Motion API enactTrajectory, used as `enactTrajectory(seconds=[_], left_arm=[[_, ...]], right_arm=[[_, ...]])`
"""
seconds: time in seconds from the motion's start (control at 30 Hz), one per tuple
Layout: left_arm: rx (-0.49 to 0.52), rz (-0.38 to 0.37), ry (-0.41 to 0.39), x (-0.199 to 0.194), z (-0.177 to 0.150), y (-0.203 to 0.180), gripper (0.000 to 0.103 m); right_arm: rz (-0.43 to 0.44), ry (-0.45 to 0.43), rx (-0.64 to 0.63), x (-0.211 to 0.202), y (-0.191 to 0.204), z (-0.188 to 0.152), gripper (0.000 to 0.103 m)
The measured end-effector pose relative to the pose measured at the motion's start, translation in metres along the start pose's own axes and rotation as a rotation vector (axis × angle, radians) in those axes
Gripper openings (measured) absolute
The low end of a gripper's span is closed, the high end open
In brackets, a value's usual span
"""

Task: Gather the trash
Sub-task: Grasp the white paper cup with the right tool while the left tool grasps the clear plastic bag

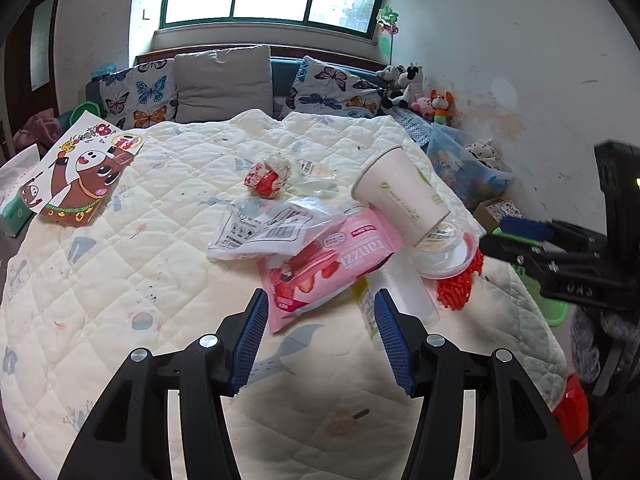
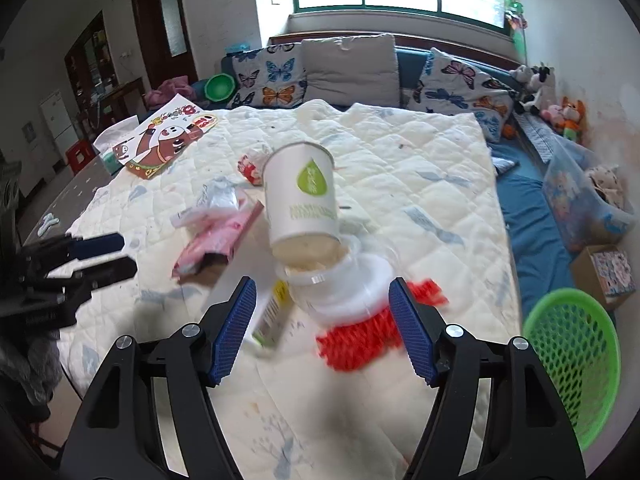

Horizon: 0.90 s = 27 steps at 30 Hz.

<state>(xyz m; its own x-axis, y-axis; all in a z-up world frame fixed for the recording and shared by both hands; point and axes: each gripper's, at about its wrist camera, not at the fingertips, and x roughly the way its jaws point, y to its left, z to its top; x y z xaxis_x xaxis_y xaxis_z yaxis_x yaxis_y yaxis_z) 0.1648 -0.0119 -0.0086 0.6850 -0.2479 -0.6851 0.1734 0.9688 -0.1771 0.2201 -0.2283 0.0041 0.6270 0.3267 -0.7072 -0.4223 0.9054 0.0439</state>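
Trash lies in a heap on a cream quilt [image 1: 120, 280]. A pink snack wrapper [image 1: 320, 268] sits under a clear plastic bag [image 1: 272, 232]. A white paper cup [image 1: 400, 196] leans tilted on a clear plastic tub [image 1: 444, 256], which rests on a red bristly thing [image 1: 460, 284]. A white carton [image 1: 404, 296] lies beside them, and a crumpled red wrapper [image 1: 264, 178] is farther back. My left gripper [image 1: 322, 340] is open just short of the pink wrapper's near corner. My right gripper [image 2: 324, 328] is open, with the tub [image 2: 340, 284] and cup [image 2: 300, 196] just beyond its tips.
A green mesh basket [image 2: 572, 360] stands on the floor right of the bed. A cartoon cardboard box [image 1: 80, 176] lies at the quilt's far left. Pillows [image 1: 224, 80] line the headboard, and soft toys [image 1: 424, 96] and a plastic bin [image 2: 588, 196] stand along the right wall.
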Motion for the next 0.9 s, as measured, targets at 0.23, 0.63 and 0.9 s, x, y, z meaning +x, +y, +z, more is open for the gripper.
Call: enactTrajectory(seconds=[0.23, 0.63, 0.9], left_arm=[[-0.025, 0.023, 0.008, 0.012, 0.009, 0.018, 0.054], [0.052, 0.046, 0.039, 0.054, 0.032, 0.019, 0.054], [0.102, 0.042, 0.064, 0.077, 0.038, 0.018, 0.049]], right_arm=[[0.003, 0.029, -0.011, 0.040, 0.009, 0.028, 0.069], [-0.008, 0.085, 0.006, 0.074, 0.002, 0.040, 0.069], [0.007, 0.101, -0.008, 0.079, 0.004, 0.037, 0.058]])
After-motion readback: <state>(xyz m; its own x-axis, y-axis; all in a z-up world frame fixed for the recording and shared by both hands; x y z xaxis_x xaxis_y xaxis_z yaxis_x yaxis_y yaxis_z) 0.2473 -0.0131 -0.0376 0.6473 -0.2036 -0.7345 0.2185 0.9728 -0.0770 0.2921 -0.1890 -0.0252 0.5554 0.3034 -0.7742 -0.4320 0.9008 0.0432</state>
